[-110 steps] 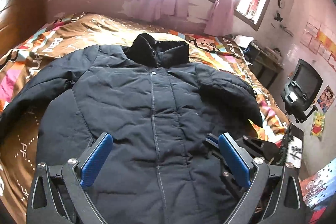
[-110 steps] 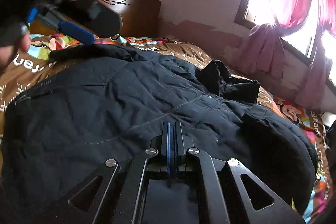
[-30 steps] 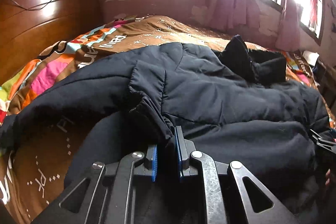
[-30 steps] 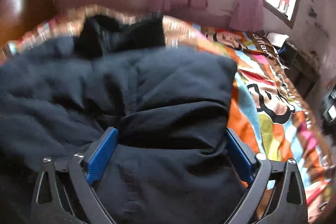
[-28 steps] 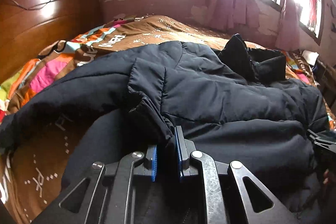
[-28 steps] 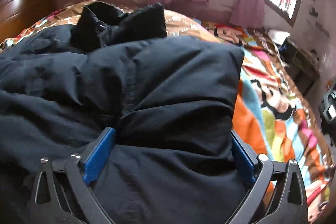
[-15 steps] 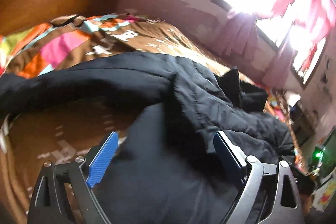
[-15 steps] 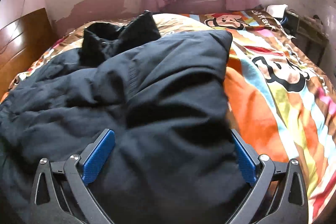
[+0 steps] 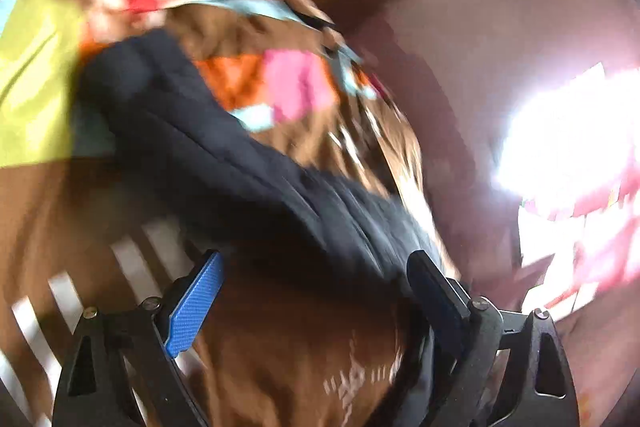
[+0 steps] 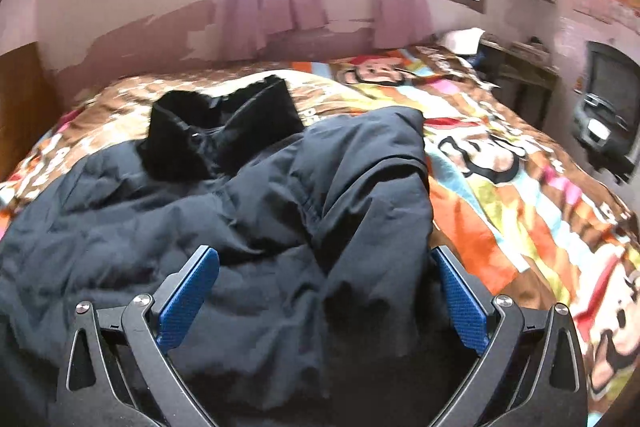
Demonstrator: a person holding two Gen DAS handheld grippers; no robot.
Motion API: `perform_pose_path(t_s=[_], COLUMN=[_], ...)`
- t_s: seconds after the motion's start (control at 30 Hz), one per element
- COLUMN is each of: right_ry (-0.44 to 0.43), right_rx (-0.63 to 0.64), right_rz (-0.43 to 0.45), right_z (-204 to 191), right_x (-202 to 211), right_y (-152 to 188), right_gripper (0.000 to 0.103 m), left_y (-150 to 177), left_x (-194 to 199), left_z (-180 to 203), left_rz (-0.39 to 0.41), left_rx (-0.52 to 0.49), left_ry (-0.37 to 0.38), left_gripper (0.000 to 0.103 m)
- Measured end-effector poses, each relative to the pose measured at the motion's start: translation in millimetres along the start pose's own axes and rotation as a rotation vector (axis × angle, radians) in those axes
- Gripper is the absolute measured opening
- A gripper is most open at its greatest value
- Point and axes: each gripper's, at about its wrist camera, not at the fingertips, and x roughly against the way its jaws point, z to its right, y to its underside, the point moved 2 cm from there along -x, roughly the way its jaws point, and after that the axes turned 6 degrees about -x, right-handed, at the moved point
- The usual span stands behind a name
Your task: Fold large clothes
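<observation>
Now both grippers, left (image 9: pixel 316 297) and right (image 10: pixel 326 291), gape wide, gripping nothing, above the jacket (image 10: pixel 248 227) on the bedspread (image 10: pixel 520 195).

A dark navy padded jacket (image 10: pixel 240 227) lies rumpled on a colourful cartoon-print bedspread (image 10: pixel 520 195), between the right gripper's (image 10: pixel 328 287) wide-apart blue-padded jaws.

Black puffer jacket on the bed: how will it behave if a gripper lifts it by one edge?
The jacket is probably floppy: it lies in soft creases and rumpled folds on the bedspread, so a lifted edge should sag. Its quilted bulk suggests it is light for its size. The smooth shell may slip from a shallow pinch.
</observation>
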Motion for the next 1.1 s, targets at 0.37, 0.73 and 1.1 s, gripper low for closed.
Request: perform_pose_path(t_s=[0.37, 0.73, 1.1], right_ry=[-0.106, -0.292, -0.432], right_rx=[0.097, 0.524, 0.396], right_rz=[0.049, -0.047, -0.07], right_z=[-46, -189, -127], right_x=[42, 24, 58], right_y=[45, 103, 104], right_gripper=[0.102, 0.102, 0.102], left_y=[-41, -54, -53], left_x=[-27, 2, 45], left_z=[-37, -29, 46], left_rz=[0.054, 0.18, 0.254], left_rx=[0.103, 0.046, -0.142], left_ry=[-0.053, 0.066, 0.282], left_gripper=[0.059, 0.008, 0.008])
